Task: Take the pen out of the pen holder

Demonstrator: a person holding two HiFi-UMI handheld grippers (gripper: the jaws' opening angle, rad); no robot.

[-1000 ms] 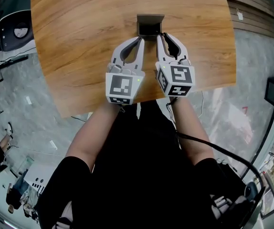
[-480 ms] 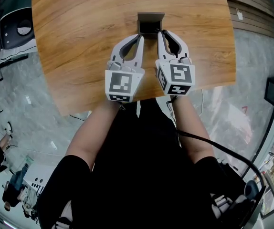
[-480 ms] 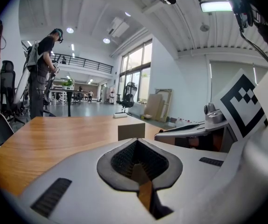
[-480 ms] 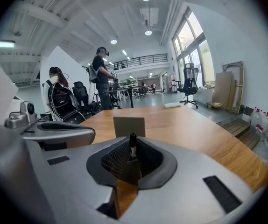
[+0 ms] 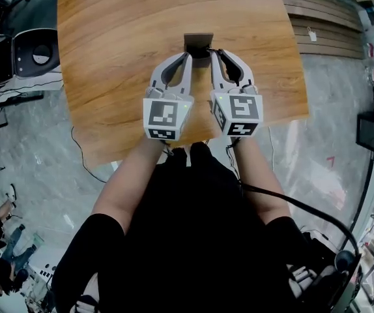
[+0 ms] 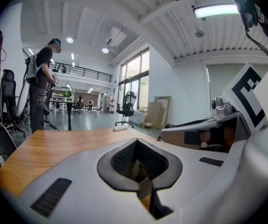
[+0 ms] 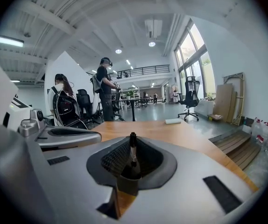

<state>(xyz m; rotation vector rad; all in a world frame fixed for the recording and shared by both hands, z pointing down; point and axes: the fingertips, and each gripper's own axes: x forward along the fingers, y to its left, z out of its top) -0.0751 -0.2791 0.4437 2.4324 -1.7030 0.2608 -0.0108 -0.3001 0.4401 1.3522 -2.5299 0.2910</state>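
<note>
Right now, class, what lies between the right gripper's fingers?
Between the fingers of the right gripper stands a black pen, upright in the dark square pen holder; the right gripper view shows it.

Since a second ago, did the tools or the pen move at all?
The left tool and the right tool seem to have slid slightly forward, so their tips cover more of the pen holder. The view shifted too. Nothing was lifted or let go: the pen still stands in the holder between the right tool's shut jaws, and the left tool still pinches the holder's edge.
</note>
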